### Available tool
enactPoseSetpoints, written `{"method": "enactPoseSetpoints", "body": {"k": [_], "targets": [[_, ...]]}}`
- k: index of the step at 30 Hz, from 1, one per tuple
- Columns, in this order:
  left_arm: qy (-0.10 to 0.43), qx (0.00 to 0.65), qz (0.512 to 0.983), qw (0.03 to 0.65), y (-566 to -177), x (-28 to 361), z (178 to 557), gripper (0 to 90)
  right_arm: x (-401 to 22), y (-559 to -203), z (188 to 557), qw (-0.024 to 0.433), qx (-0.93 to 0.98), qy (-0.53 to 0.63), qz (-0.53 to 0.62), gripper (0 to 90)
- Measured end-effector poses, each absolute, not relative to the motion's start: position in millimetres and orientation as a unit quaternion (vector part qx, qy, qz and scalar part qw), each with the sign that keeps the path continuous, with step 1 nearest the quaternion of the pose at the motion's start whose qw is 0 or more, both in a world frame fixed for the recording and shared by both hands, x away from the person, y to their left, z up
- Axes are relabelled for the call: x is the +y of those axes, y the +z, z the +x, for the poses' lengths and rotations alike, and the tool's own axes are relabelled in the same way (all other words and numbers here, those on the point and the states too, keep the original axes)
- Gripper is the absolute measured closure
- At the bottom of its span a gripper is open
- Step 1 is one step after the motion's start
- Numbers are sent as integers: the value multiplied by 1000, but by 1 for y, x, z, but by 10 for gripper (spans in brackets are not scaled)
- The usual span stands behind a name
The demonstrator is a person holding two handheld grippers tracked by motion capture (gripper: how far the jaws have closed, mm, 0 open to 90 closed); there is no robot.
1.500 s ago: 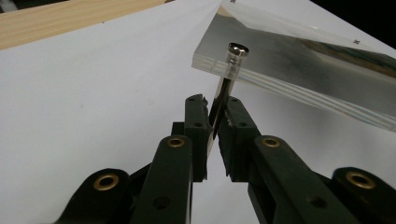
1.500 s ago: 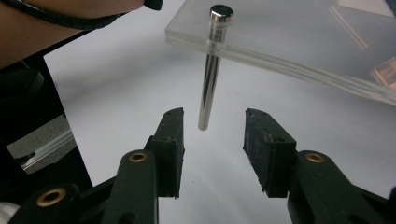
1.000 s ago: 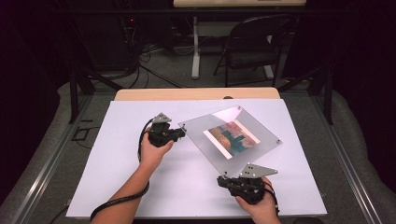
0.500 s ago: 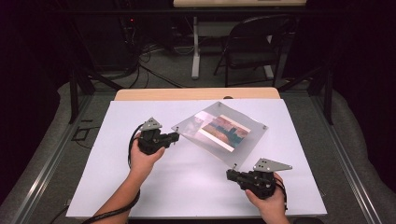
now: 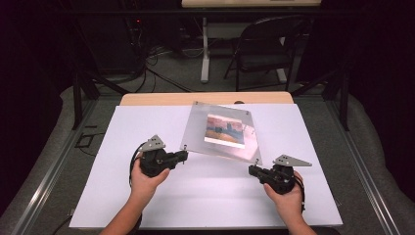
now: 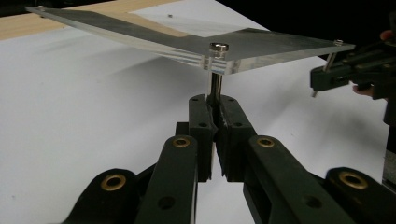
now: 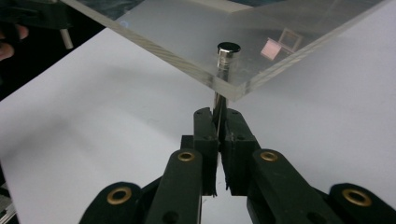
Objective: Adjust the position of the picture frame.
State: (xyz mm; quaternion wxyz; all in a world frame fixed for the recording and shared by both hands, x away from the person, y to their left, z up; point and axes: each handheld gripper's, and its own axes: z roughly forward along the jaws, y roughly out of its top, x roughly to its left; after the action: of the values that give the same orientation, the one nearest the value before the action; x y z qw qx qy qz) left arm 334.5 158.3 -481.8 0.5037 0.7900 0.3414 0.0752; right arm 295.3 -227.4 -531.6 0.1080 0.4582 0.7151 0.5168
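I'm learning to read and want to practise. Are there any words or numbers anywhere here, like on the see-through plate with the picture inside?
No readable text anywhere.
Colourful picture inside the clear acrylic plate: painted shapes, no letters that can be made out.
Left black gripper and right black gripper, each clamped on a metal corner post of the plate: no labels.
White table cover: blank.

You have two grippers in hand: the left gripper (image 5: 185, 155) and the right gripper (image 5: 251, 170). Between them hangs one clear acrylic frame (image 5: 195, 132), and it carries one picture (image 5: 224, 130). Count four metal corner posts on that frame: one (image 6: 215, 88) clamped in your left gripper, one (image 7: 219, 105) clamped in your right gripper, and two (image 5: 196, 103) at the edge farthest from both. Under the grippers lies one white sheet (image 5: 205, 196) on one wooden table (image 5: 161, 99). Beyond it stands one folding chair (image 5: 264, 54).
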Motion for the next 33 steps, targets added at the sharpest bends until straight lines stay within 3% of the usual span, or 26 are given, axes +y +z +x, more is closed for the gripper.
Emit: {"method": "enactPoseSetpoints", "body": {"k": [12,33], "targets": [[71,366,780,502,-500,168,327,854,-217,-539,326,109,725,502,459,854],[71,398,770,493,-522,176,349,850,-204,-545,341,109,729,497,457,854]]}}
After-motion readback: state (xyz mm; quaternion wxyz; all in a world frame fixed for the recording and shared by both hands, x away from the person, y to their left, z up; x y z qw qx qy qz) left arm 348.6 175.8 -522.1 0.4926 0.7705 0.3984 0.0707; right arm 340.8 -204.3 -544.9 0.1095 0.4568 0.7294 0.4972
